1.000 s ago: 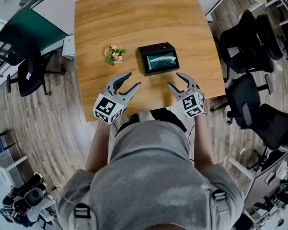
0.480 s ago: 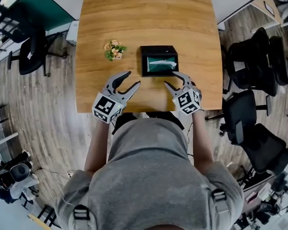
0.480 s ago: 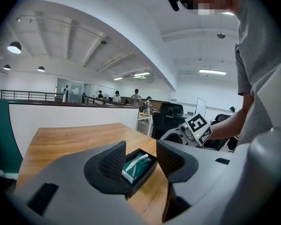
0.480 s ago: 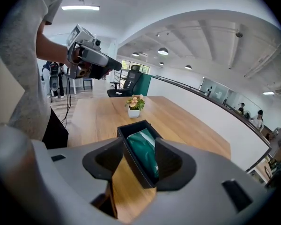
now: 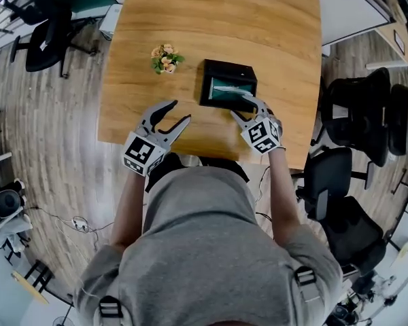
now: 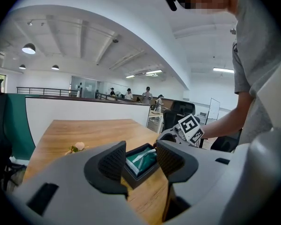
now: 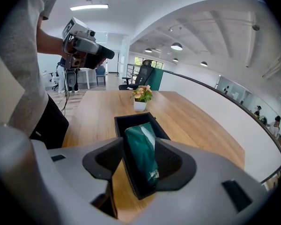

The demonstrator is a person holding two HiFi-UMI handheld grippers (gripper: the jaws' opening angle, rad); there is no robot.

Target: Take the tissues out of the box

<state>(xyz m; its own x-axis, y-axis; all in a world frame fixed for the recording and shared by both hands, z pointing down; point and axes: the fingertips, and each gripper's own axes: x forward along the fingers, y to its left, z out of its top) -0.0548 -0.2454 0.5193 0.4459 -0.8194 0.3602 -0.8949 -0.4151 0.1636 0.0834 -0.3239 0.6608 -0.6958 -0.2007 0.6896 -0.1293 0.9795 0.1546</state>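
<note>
A black open box stands on the wooden table with a green tissue pack inside. My right gripper has reached the box's near right corner. In the right gripper view its jaws stand apart over the box's near end. The pack shows between them and I see no pad pressing on it. My left gripper hovers open and empty over the table left of the box. Between its jaws in the left gripper view I see the box further off.
A small pot of flowers stands on the table left of the box. Black office chairs stand right of the table and another at its left. The person's torso is close against the table's near edge.
My right gripper has moved forward from the table's near edge to the box's near right corner. The left gripper has stayed about where it was.
</note>
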